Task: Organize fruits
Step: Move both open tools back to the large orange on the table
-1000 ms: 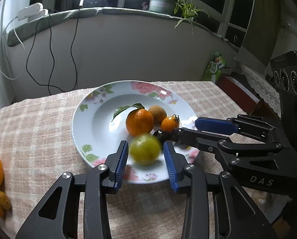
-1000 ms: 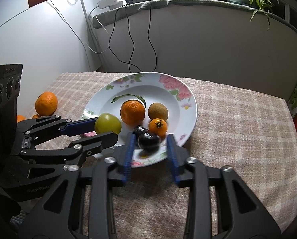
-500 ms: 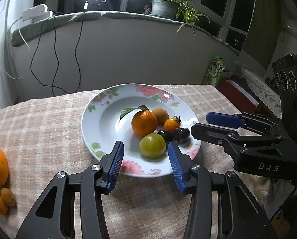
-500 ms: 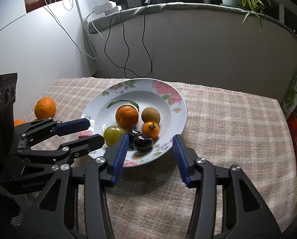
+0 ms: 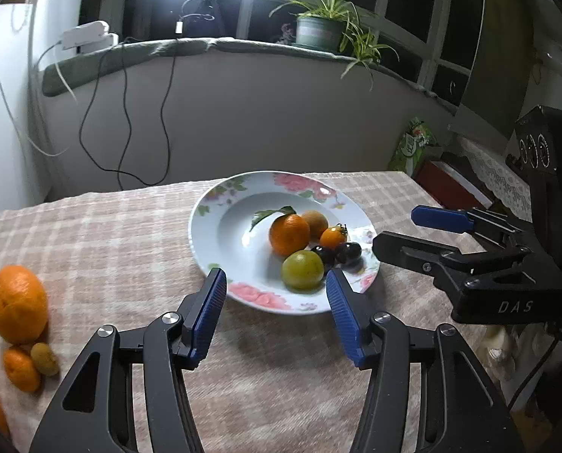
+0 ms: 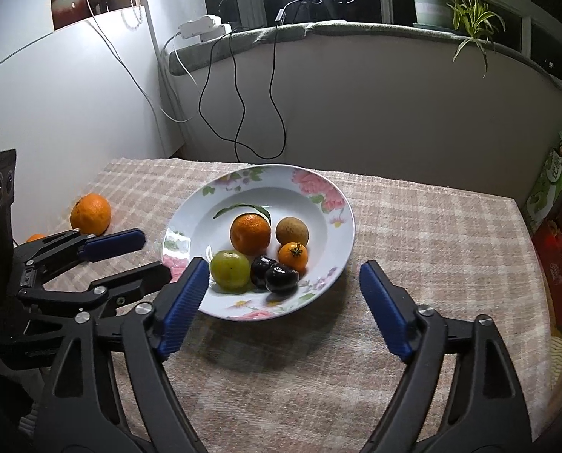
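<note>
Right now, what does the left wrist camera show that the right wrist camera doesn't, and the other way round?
Only the left wrist view shows the small orange and the small greenish fruit beside the large orange on the tablecloth. Only the right wrist view shows the red-and-white jar up behind the white panel. Both show the floral plate with its six fruits, the spider plant, and both open grippers, empty.

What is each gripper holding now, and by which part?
Nothing. The left gripper and right gripper have just been opening, empty; the fruits lie on the plate.
</note>
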### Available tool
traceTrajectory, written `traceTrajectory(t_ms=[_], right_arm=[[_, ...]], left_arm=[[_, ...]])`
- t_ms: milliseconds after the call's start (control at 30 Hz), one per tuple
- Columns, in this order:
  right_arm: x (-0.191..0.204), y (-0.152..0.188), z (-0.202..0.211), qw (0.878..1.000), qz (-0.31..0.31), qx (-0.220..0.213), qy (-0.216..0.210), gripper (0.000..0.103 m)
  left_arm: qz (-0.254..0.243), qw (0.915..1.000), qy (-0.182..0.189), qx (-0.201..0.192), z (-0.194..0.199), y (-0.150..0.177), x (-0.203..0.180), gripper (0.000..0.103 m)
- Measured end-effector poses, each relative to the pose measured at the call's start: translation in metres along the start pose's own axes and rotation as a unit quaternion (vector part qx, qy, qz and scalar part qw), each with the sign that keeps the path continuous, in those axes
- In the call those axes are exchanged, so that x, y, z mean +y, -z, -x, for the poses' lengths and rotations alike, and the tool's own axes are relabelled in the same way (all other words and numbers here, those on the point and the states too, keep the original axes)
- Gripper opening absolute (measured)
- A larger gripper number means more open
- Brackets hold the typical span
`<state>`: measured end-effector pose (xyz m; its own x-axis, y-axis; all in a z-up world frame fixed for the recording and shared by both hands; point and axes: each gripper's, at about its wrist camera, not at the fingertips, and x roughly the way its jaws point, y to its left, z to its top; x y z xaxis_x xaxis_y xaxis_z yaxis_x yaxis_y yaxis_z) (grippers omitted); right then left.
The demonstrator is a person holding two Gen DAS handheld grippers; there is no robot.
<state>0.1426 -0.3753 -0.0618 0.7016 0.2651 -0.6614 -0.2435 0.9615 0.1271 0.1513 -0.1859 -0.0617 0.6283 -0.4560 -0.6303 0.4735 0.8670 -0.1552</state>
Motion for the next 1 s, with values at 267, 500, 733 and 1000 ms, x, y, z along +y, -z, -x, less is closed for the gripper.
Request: traceTrajectory(t_ms=[267,500,733,1000], right_arm=[[0.013,-0.001,0.007,1.000,0.011,-0.003,-0.006,0.088],[0.035,-0.003,0.007,0.999,0.025,-0.002,-0.025,0.091],[0.069,-0.007,0.002,0.997,0.047,0.001,-0.055,0.091],[0.117,-0.010,-0.007,0.993,0.084,0.009,-0.088,0.091]], left_arm=[[0.017,0.9997,-0.017,-0.009,0.023,0.012,0.018,0.059],[0.033,0.9983,-0.045,-0.016,0.050,0.029,0.044,0.060],[0.057,0.9942,-0.084,-0.036,0.086,0.045,0.074,0.062],[0.085,0.9835,-0.151,-0.054,0.131,0.074,0.115,0.065]])
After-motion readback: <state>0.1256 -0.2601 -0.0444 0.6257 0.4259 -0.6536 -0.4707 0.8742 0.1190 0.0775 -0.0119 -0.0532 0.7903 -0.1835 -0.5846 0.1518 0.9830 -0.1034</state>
